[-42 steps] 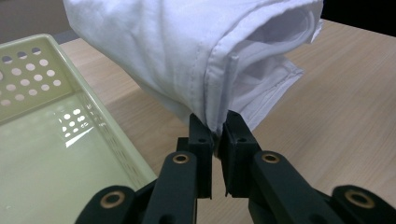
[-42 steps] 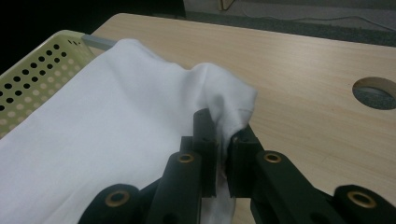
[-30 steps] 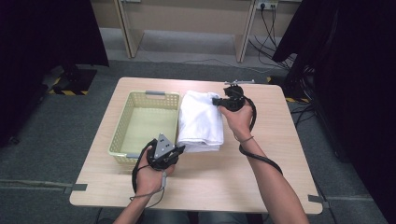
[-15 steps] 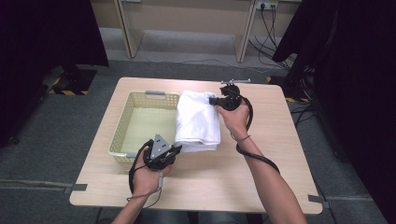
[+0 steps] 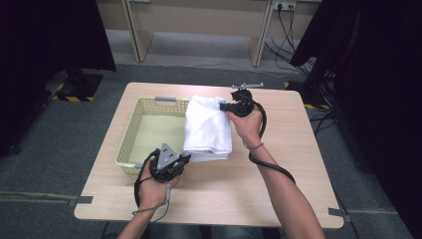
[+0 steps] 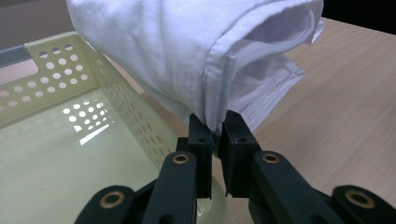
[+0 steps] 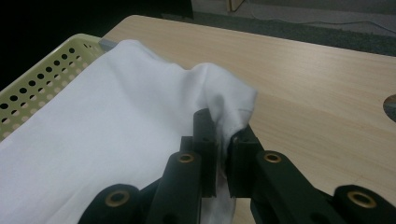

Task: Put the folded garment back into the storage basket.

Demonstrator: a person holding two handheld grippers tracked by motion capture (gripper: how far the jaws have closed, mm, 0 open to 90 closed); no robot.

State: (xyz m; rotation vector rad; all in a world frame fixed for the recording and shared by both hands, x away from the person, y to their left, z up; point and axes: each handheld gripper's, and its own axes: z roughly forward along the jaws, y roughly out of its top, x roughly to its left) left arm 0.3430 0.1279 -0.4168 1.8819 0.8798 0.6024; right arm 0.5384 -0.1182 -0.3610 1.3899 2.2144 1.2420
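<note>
**Operator:** Between the earlier high view and the current one, little has shifted: both hands sit at nearly the same stations, and the folded white cloth (image 5: 209, 127) lies in much the same place beside the basket (image 5: 130, 144). Confirm grip status.

**Technician:** Left gripper (image 6: 215, 133): jaws clamped on the near hemmed edge of the cloth, with the fabric pinched between the pads. Right gripper (image 7: 223, 135): jaws clamped on a bunched far corner of the same cloth. In the high view the left gripper (image 5: 180, 160) is at the near end and the right gripper (image 5: 224, 105) at the far end.

**Operator:** Location of the cloth?

**Technician:** It rests mostly on the worktop (image 5: 298, 164), just right of the basket, with its left margin lying over the basket's right rim. The near end is raised off the worktop by the left gripper.

**Operator:** Procedure for the step in hand?

**Technician:** Judged from the layout, the step is a two-point lift and transfer into the basket. Raise both grippers together and at an even rate, so the folded layers stay stacked. Keep mild tension between the two grip points; slack would probably let the middle sag and catch the rim. Clear the rim fully before moving sideways, lower until the cloth rests on the basket floor, and part the jaws only then.
</note>
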